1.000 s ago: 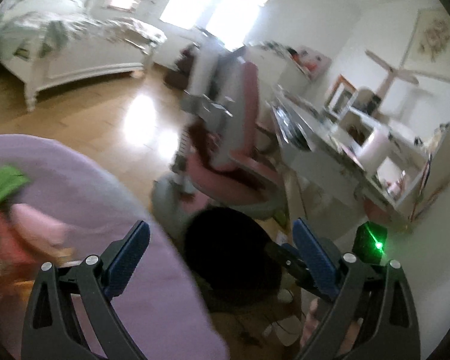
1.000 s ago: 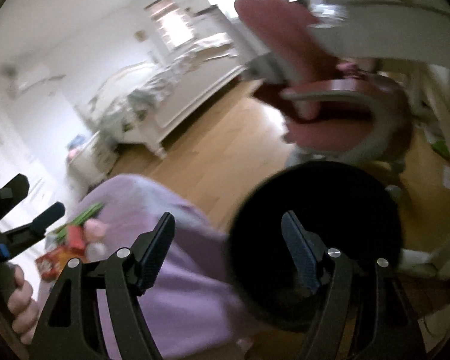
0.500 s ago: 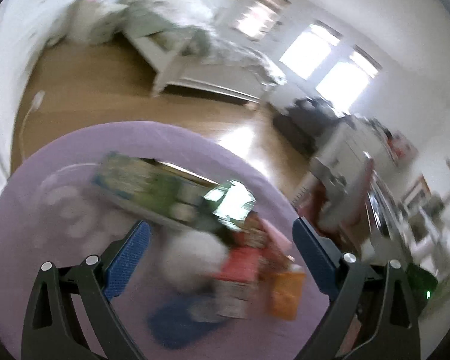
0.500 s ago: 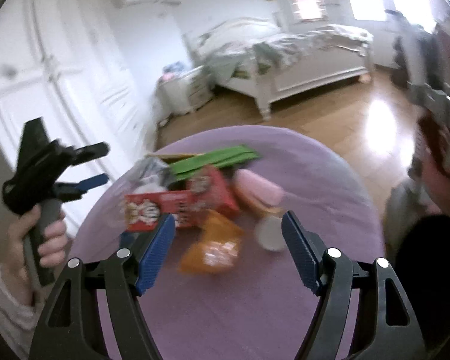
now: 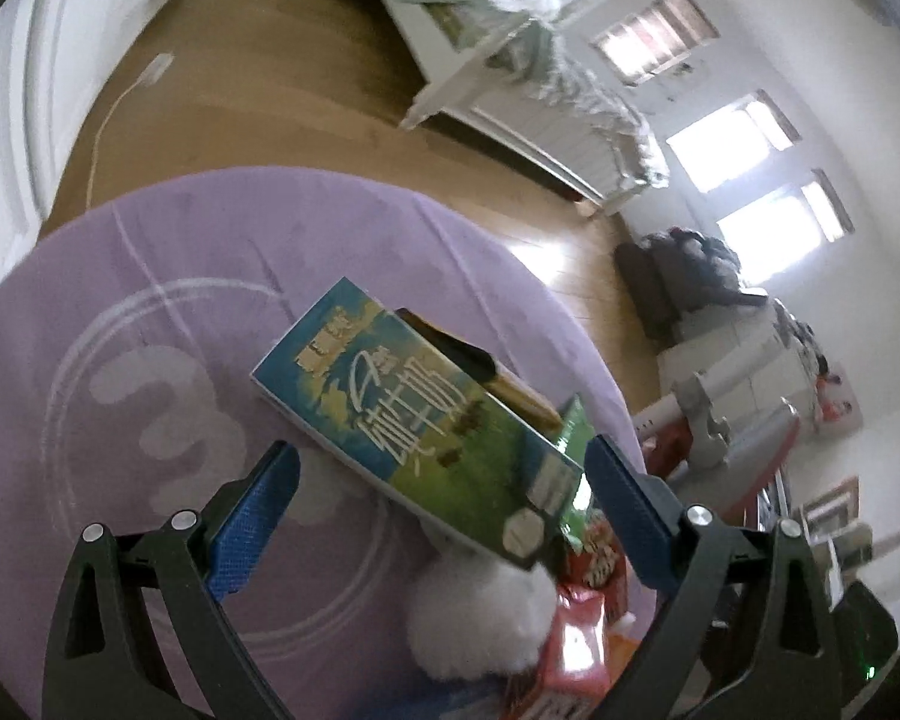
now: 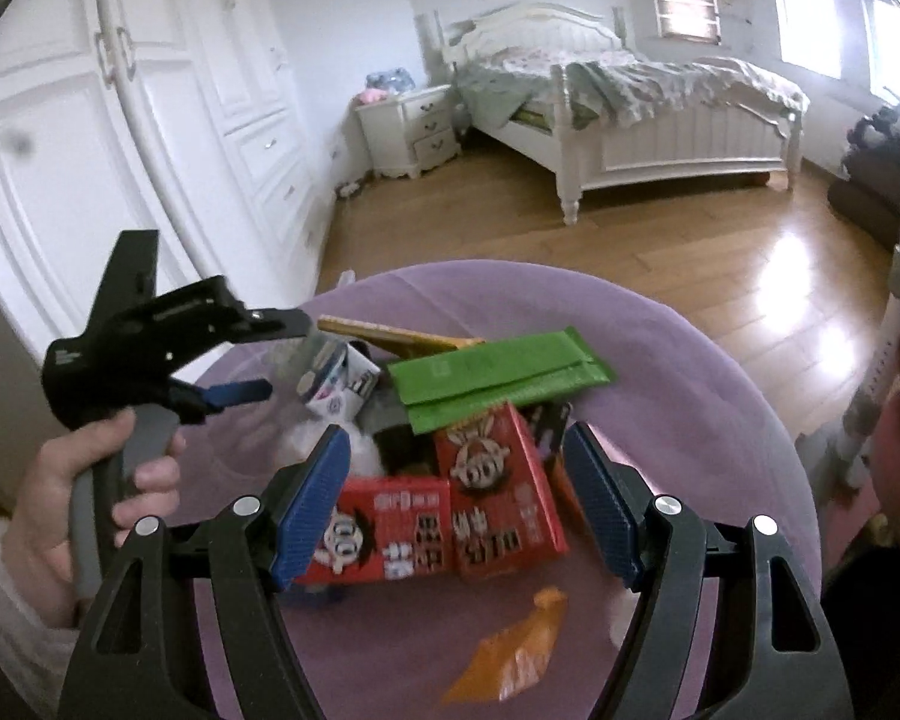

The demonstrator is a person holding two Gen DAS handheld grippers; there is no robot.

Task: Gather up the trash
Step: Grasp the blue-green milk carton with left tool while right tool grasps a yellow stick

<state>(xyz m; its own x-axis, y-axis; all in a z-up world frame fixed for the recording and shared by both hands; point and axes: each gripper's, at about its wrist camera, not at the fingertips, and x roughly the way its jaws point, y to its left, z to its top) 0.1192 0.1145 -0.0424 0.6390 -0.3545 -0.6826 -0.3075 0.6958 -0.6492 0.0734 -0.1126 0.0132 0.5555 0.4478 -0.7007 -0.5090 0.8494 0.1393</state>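
The right gripper hangs with its jaws spread wide and empty, low over the near side of the round purple table. Straight ahead between its blue pads lies the red snack box, with a second red box leaning against it toward 1 o'clock. An orange wrapper lies nearer still, at about 5 o'clock from the box and apart from the heap. Beyond the boxes, at 12 o'clock, the green pouch rests across the top of the pile, and a small white carton sits at 11 o'clock.

The left gripper is likewise spread wide and carries nothing. In its own view the long blue-and-green carton lies slantwise just ahead, running from 11 o'clock down to the right pad, with a white fluffy wad close under it.

The step appears to be choosing a first piece of trash. A good grasp would likely take the top or loose item first; the stacked boxes may slide if pinched from the side. The carton looks wider than a flat pinch allows along its length, so closing across its narrow edge seems wiser. The pouch and wrapper are thin and probably need the pads brought low to the cloth. No bin is visible in either view.
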